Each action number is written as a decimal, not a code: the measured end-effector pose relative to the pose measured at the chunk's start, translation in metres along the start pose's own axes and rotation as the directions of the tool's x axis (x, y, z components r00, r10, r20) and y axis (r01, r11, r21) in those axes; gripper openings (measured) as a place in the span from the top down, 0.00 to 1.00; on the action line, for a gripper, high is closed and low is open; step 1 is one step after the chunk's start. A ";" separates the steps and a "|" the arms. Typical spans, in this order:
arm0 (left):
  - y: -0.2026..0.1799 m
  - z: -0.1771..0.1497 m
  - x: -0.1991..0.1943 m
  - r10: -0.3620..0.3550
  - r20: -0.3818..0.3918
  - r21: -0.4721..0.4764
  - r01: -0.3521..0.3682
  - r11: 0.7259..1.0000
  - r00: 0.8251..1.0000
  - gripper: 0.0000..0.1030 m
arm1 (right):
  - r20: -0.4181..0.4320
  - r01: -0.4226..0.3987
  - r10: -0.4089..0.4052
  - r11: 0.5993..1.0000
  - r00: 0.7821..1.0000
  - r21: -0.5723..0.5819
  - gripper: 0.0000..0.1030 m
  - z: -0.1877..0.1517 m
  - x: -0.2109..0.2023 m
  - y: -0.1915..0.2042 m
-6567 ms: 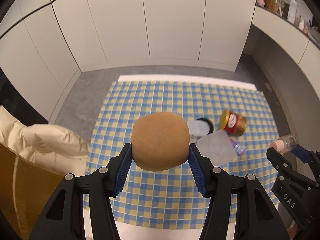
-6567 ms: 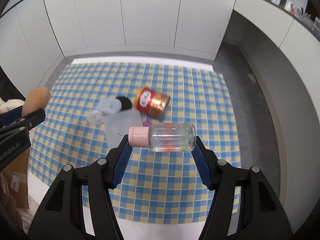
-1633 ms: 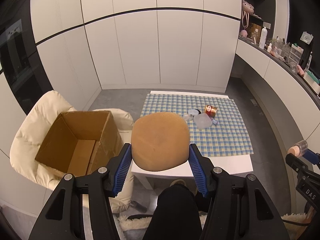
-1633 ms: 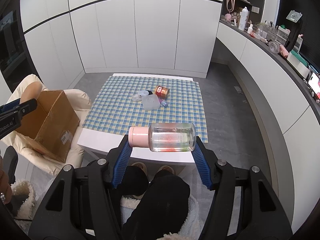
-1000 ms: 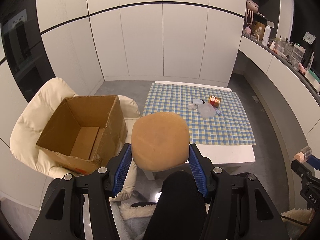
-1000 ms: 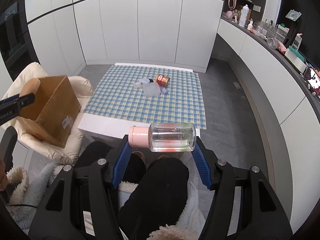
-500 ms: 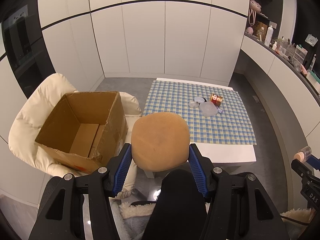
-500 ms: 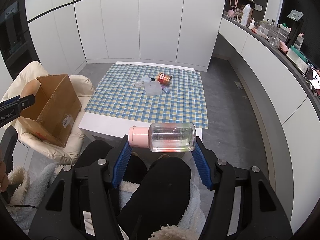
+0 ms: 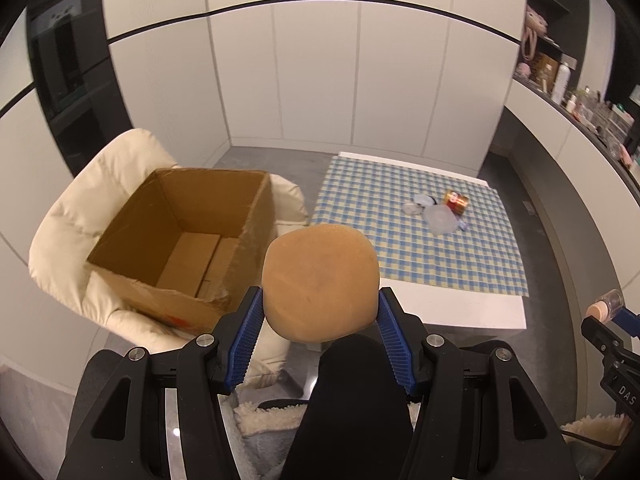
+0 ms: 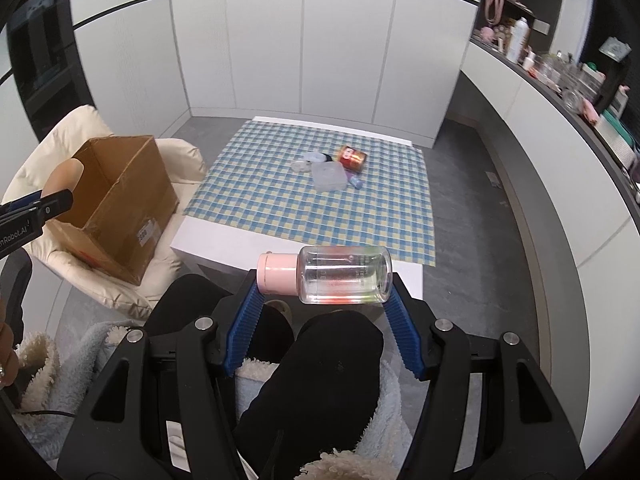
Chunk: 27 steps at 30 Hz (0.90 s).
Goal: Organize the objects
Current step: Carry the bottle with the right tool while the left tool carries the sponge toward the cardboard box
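My left gripper (image 9: 320, 312) is shut on a round tan sponge-like ball (image 9: 320, 280), held in the air just right of an open cardboard box (image 9: 188, 240). The box rests on a cream armchair (image 9: 72, 216) and shows a bare bottom. My right gripper (image 10: 323, 292) is shut on a clear bottle with a pink cap (image 10: 332, 274), lying crosswise between the blue pads, above the person's dark-trousered knees (image 10: 320, 360). In the right wrist view the box (image 10: 120, 200) lies far to the left, with the left gripper and ball (image 10: 66, 176) at its near rim.
A low white table with a blue-and-yellow checked cloth (image 10: 312, 208) carries a red-gold can (image 10: 352, 157), a clear lid or container (image 10: 329, 176) and small items. White cabinets stand behind; a cluttered counter (image 10: 560, 76) runs along the right. Fleecy fabric covers the person's lap.
Both views have shifted slightly; the box now appears larger and closer to the ball in the left wrist view. Both grips are unchanged.
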<state>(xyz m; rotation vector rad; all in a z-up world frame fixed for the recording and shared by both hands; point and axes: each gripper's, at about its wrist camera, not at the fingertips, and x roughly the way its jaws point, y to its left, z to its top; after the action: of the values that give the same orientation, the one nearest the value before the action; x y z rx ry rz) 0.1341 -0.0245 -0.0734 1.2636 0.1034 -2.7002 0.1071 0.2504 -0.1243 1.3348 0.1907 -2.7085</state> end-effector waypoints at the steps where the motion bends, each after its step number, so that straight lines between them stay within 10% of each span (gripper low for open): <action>1: 0.005 0.000 0.000 0.011 0.000 -0.012 -0.011 1.000 1.000 0.44 | 0.000 -0.007 0.007 1.000 1.000 -0.009 0.39 0.001 0.001 0.005; 27: 0.137 -0.044 -0.019 0.210 -0.056 -0.282 -0.217 0.935 0.976 0.44 | -0.044 -0.225 0.222 0.925 0.974 -0.308 0.39 0.029 0.030 0.151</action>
<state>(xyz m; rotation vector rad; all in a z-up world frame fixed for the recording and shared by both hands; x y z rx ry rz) 0.2029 -0.1517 -0.0864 1.1489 0.3283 -2.3815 0.0900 0.0949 -0.1398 1.1949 0.4197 -2.3645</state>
